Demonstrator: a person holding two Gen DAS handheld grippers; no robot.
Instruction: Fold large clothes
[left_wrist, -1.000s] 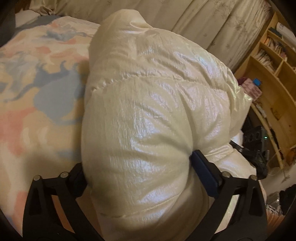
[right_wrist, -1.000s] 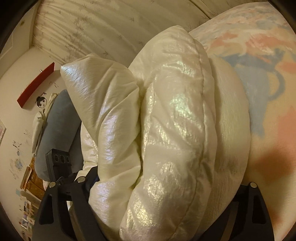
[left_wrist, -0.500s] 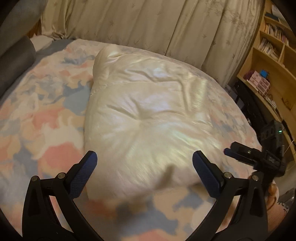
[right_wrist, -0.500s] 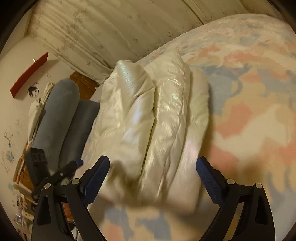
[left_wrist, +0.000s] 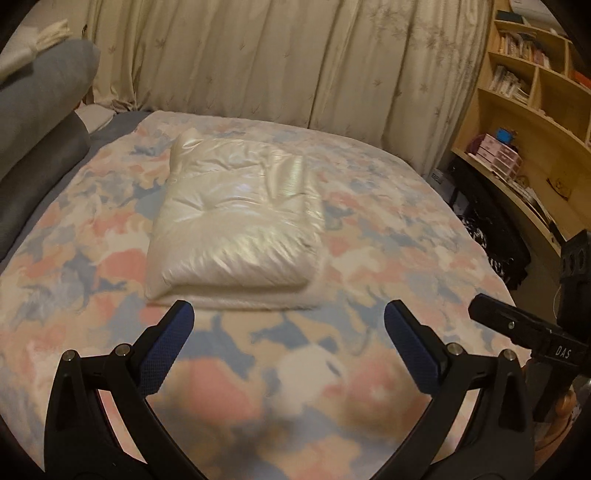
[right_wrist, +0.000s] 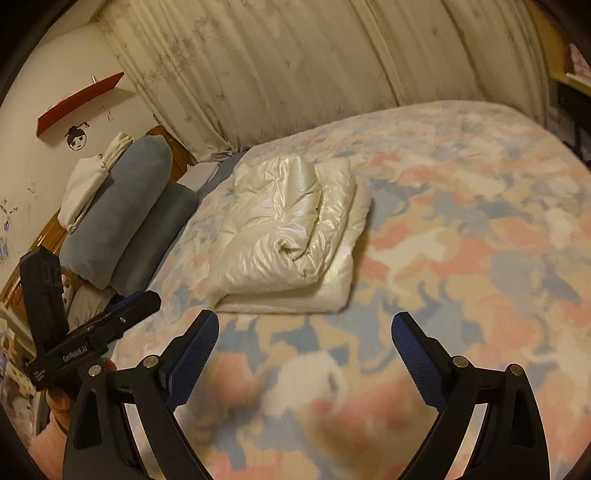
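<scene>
Both hand-held grippers, left (left_wrist: 288, 325) and right (right_wrist: 304, 326), hang with jaws spread wide and empty above the bed (left_wrist: 388, 229), near the folded white puffy jacket (left_wrist: 236, 225) lying on its patterned cover.

A folded jacket (left_wrist: 236, 229) is laid on the bed (left_wrist: 388, 236), near its middle. Curtains (left_wrist: 295, 62) are hung behind the bed. Rolled bedding (right_wrist: 125, 218) is stacked at the bed's left side, and shelves (left_wrist: 532, 122) are set to its right. Both grippers, left (left_wrist: 288, 321) and right (right_wrist: 304, 325), are held spread above the bed, before the jacket and apart from it.
</scene>
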